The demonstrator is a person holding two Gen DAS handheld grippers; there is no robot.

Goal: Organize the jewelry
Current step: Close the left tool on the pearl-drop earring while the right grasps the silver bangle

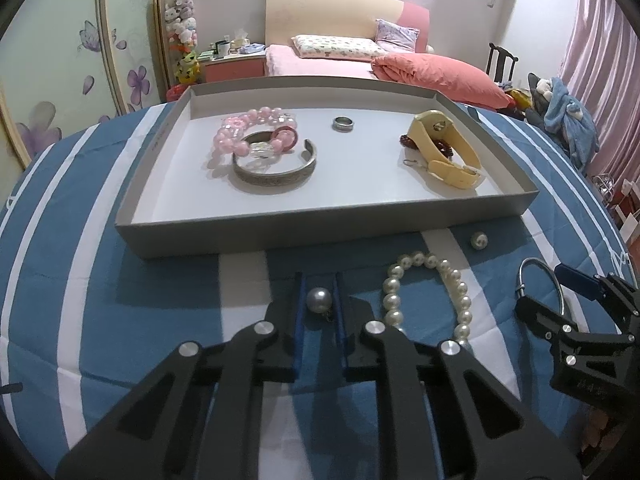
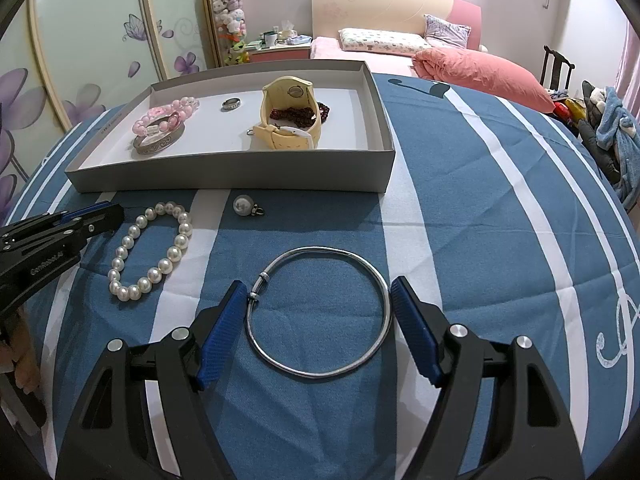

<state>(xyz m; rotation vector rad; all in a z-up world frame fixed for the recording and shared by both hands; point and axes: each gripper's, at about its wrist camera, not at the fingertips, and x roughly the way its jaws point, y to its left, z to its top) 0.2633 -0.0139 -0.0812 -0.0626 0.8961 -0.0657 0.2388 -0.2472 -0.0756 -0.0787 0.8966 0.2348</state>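
Blue striped cloth: left gripper (image 1: pixel 319 292) jaws clenched on pearl earring (image 1: pixel 318 300), its clasp pointing toward the camera; right gripper (image 2: pixel 318 312) jaws released around bangle (image 2: pixel 319 312).

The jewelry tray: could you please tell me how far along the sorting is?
Done: the tray holds pink beads, cuff, ring and watch. In hand: left claw shut on a pearl earring. Left: pearl bracelet, second earring, and the bangle between the open right claw.

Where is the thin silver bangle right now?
In the right wrist view the thin silver bangle lies flat on the blue striped cloth, between the right gripper's open jaws, right of the pearl bracelet.
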